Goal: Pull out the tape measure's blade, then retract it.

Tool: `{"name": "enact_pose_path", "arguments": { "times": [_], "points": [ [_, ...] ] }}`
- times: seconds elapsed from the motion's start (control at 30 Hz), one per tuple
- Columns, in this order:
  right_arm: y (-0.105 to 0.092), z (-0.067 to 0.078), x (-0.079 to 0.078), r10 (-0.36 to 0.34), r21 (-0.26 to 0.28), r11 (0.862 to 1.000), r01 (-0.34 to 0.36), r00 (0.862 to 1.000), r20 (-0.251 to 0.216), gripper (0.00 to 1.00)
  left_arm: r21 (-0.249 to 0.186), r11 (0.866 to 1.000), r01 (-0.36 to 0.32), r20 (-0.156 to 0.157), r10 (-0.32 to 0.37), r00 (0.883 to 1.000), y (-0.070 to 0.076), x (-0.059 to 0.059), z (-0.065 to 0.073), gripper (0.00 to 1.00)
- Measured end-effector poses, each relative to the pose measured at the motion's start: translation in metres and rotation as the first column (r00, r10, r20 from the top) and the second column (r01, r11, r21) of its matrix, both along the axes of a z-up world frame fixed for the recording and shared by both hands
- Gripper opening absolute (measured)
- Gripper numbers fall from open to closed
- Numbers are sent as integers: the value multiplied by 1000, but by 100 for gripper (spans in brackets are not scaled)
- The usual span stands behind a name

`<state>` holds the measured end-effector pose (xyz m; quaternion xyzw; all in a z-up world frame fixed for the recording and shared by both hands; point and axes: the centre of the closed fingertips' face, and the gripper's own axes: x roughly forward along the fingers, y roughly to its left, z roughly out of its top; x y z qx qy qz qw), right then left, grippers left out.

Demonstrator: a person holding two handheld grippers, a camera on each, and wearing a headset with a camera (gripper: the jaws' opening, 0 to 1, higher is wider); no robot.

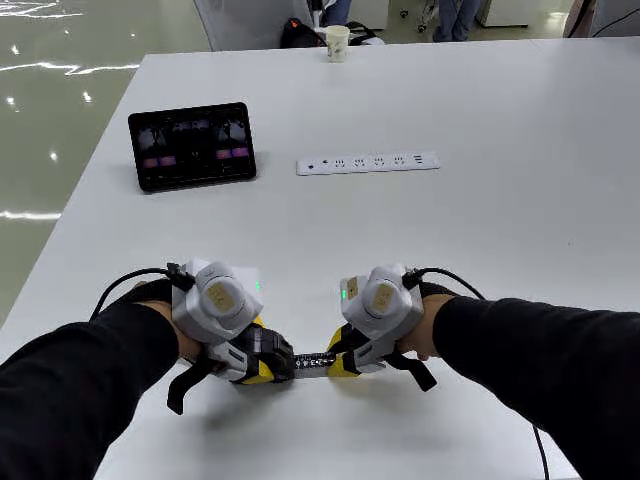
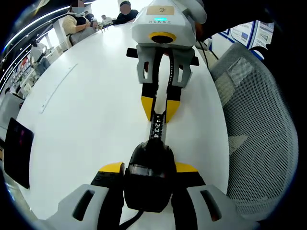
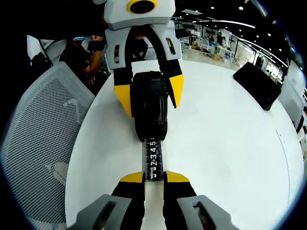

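Observation:
A black tape measure case (image 2: 148, 175) sits between the yellow-tipped fingers of my left gripper (image 2: 148, 168), which is shut on it; the case (image 1: 268, 355) lies low over the white table (image 1: 400, 240) near its front edge. A short length of blade (image 3: 153, 160) with black numerals runs from the case (image 3: 150, 108) to my right gripper (image 3: 153, 177), shut on the blade's end. In the head view my left gripper (image 1: 262, 362) and right gripper (image 1: 338, 362) face each other, a few centimetres of blade (image 1: 311, 361) between them. From the left gripper view the blade (image 2: 158, 127) reaches the right gripper's fingertips (image 2: 147, 106).
A dark tablet (image 1: 192, 145) stands at the left of the table, a white power strip (image 1: 367, 162) lies at mid-table, and a paper cup (image 1: 338, 42) is at the far edge. A grey mesh chair (image 2: 254, 139) is beside the table. People sit in the background.

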<state>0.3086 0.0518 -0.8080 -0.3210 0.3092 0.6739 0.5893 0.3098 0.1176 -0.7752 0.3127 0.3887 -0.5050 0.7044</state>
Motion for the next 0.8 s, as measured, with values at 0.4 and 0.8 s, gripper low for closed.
{"name": "enact_pose_path", "arguments": {
  "times": [0.4,0.8],
  "points": [
    [-10,2,2,1,-1,1000,-1,1000,1,10,-1,1000,0,-2,0,1000,0,0,0,32],
    [-14,1,3,0,-7,1000,0,1000,5,10,-2,1000,-1,-2,1,1000,1,0,0,32]
  ]
}}
